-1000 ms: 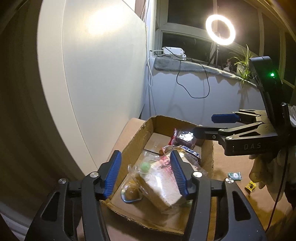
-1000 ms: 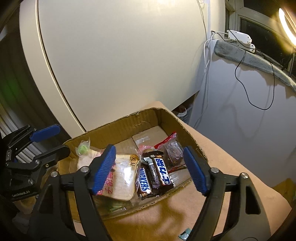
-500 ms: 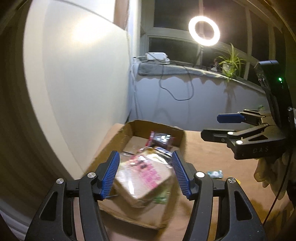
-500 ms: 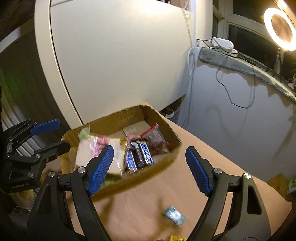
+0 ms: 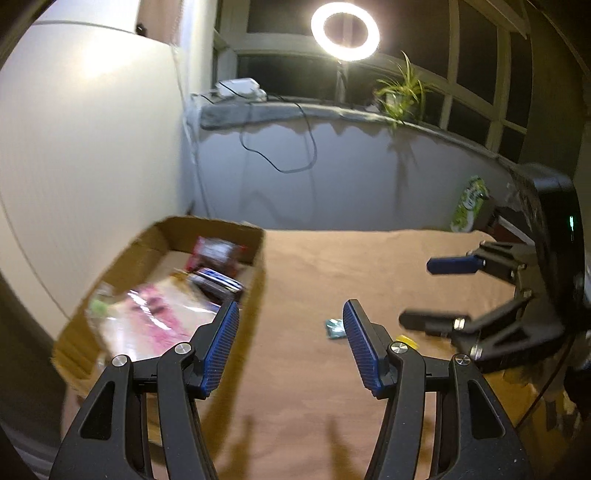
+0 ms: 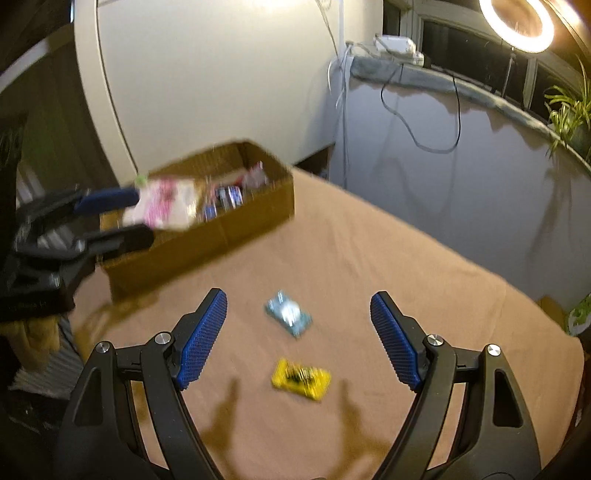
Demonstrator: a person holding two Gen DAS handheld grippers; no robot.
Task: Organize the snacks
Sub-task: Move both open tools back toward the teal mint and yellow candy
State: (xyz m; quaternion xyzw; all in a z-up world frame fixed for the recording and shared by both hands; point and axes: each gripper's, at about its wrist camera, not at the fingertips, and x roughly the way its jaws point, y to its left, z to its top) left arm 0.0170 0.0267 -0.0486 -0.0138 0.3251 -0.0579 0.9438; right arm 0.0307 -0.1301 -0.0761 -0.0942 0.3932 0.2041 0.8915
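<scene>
A cardboard box (image 5: pixel 214 227) (image 6: pixel 207 243) stands at the left on the tan cloth. In it lie a pink-and-white bag (image 5: pixel 155 321) (image 6: pixel 162 206) and several chocolate bars (image 5: pixel 218 284) (image 6: pixel 225 197). A small teal packet (image 6: pixel 290 314) (image 5: pixel 334 328) and a yellow packet (image 6: pixel 301 378) (image 5: pixel 406 338) lie loose on the cloth to the right of the box. My right gripper (image 6: pixel 299 332) (image 5: pixel 417 291) hangs open above these two packets, holding nothing. My left gripper (image 5: pixel 290 332) (image 6: pixel 144 216) is open and empty beside the box's right wall.
A white curved panel (image 5: pixel 92 147) rises behind the box. A grey ledge with a cable, a ring light (image 5: pixel 345 29) and a plant (image 5: pixel 402 92) runs along the back. A green bag (image 5: pixel 471 203) stands past the cloth's far right edge.
Both grippers have swung right, from over the box to over the open cloth. The teal and yellow packets now show between the right fingers. The jaws look the same.
</scene>
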